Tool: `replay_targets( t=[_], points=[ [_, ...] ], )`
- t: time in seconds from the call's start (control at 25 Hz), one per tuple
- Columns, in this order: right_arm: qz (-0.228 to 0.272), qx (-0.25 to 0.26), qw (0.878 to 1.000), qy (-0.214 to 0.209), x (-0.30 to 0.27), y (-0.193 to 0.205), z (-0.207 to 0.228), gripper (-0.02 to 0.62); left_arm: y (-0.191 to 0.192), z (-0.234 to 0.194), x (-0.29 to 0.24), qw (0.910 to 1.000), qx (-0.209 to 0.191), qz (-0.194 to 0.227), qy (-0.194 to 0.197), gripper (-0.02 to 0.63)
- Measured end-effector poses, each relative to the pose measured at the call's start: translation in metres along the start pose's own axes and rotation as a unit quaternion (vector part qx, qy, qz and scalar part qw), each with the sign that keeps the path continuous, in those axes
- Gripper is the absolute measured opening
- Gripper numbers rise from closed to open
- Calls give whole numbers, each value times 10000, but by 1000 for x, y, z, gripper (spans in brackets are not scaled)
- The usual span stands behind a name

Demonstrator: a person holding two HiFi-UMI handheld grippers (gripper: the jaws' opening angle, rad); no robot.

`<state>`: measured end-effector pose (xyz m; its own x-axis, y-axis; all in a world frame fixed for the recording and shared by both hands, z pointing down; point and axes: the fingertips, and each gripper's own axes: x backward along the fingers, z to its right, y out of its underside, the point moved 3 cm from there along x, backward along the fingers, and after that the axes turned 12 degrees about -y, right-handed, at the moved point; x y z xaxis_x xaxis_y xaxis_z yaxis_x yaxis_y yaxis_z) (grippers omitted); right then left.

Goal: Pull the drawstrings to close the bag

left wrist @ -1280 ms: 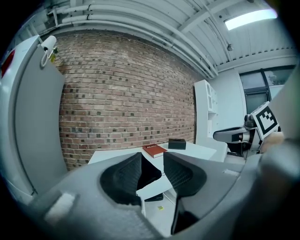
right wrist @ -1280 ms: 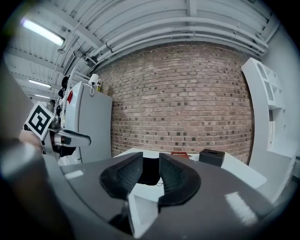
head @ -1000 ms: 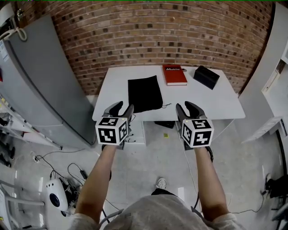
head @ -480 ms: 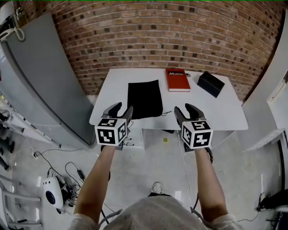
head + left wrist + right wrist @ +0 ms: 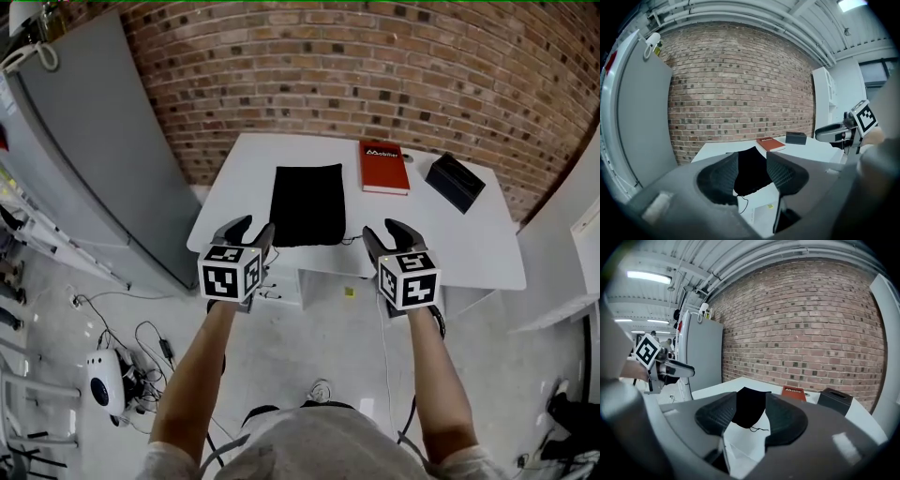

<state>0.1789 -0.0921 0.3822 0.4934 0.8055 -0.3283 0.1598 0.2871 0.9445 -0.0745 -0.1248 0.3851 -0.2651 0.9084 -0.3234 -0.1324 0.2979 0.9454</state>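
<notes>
**A:** Which step now?

**B:** Looks like the very start. Reaching toward the bag [image 5: 307,203], not touching it yet.

**A:** And where to find the bag?

**B:** Lying flat on the white table [image 5: 450,244], close to the front edge. Left of the red book [image 5: 384,166], and well apart from the black box [image 5: 456,182].

**A:** Left gripper [image 5: 253,227]?

**B:** Held up in the air, near the front edge of the table. Jaws wide apart, with nothing between them. Only a far-off peek at the bag through the gap.

**A:** Right gripper [image 5: 384,228]?

**B:** Much the same. Up in the air beside the other one, jaws spread wide, holding nothing.

**A:** Any strings to see?

**B:** One thin string [image 5: 757,429], poking out at the near end of the bag. Too small to tell about any others.

**A:** So what to do next?

**B:** Probably move both grippers forward and down to the near end of the bag. Then find a string for each one, pinch tight, and pull the two apart.

**A:** Hard part?

**B:** Likely the pinching. Such a skinny string, lying flat on the table, so easy to miss. Best to go slow and aim well.
</notes>
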Motion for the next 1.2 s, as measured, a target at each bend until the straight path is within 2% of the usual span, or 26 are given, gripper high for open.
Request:
replay_targets(
  t=[0.4,0.88,1.2],
  points=[
    [-408,152,9980,-463,-29,34,-1,195,44,-1,-9,9986,-87,-490,-155,195],
    [-1118,487,9895,-774,-67,74,12,198,98,-4,-54,9936,-175,-1110,101,221],
    [-1538,553,9823,-917,-96,104,25,199,138,-8,-90,9860,-221,-1629,293,222]
  ],
)
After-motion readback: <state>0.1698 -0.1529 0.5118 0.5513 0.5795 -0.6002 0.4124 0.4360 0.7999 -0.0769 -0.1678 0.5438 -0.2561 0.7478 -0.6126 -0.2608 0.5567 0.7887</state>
